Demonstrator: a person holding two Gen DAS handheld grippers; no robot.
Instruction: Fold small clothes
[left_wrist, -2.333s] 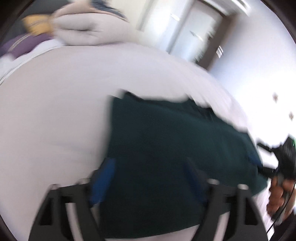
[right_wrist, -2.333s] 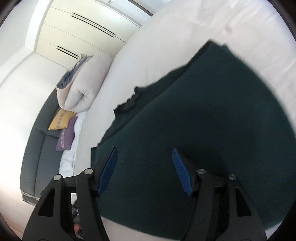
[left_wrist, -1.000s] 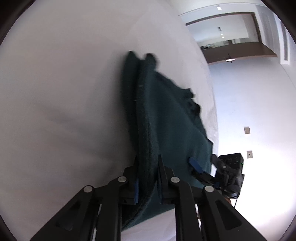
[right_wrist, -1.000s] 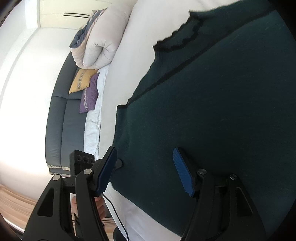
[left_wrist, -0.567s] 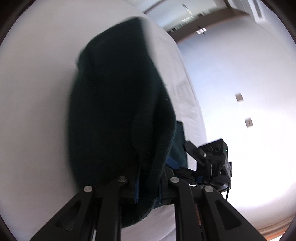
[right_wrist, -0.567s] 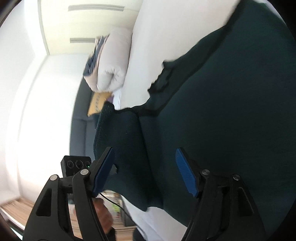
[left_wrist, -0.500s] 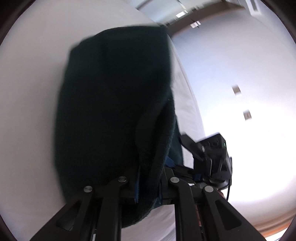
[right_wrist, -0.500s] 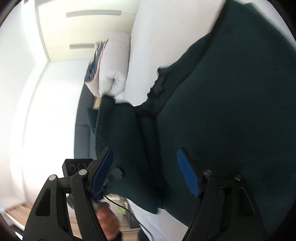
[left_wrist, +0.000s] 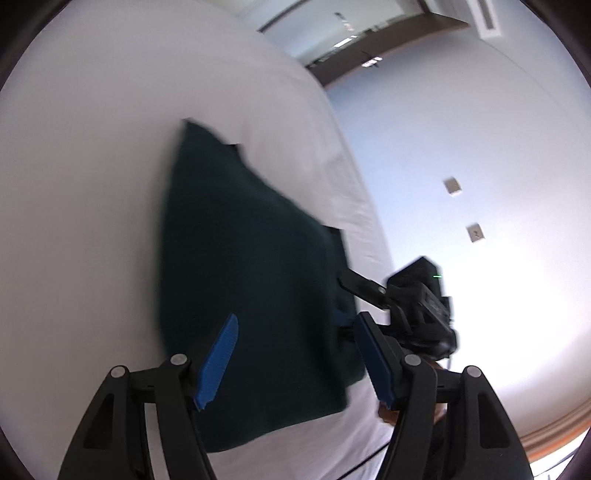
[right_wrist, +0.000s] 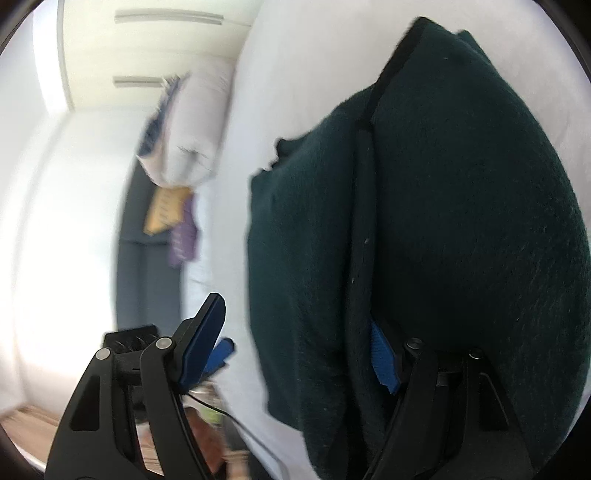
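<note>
A dark green knit garment (left_wrist: 251, 288) lies on the white bed (left_wrist: 81, 206), folded over on itself. My left gripper (left_wrist: 299, 358) is open just above its near edge, holding nothing. In the right wrist view the garment (right_wrist: 461, 221) fills the right side, doubled along a dark seam. My right gripper (right_wrist: 291, 347) is open; its right finger (right_wrist: 382, 363) is pressed against the cloth fold, its left finger (right_wrist: 201, 341) stands free of it. The right gripper's body also shows in the left wrist view (left_wrist: 417, 299), at the garment's right edge.
A rolled white duvet (right_wrist: 192, 144), a yellow and a purple cushion (right_wrist: 173, 218) and a grey sofa (right_wrist: 144, 280) lie beyond the bed. A pale blue wall with sockets (left_wrist: 476, 233) and a doorway are to the right of the bed.
My left gripper carried the garment's edge over onto the rest, then opened and let it go. The cloth now lies doubled. My right gripper stayed open against the fold.
</note>
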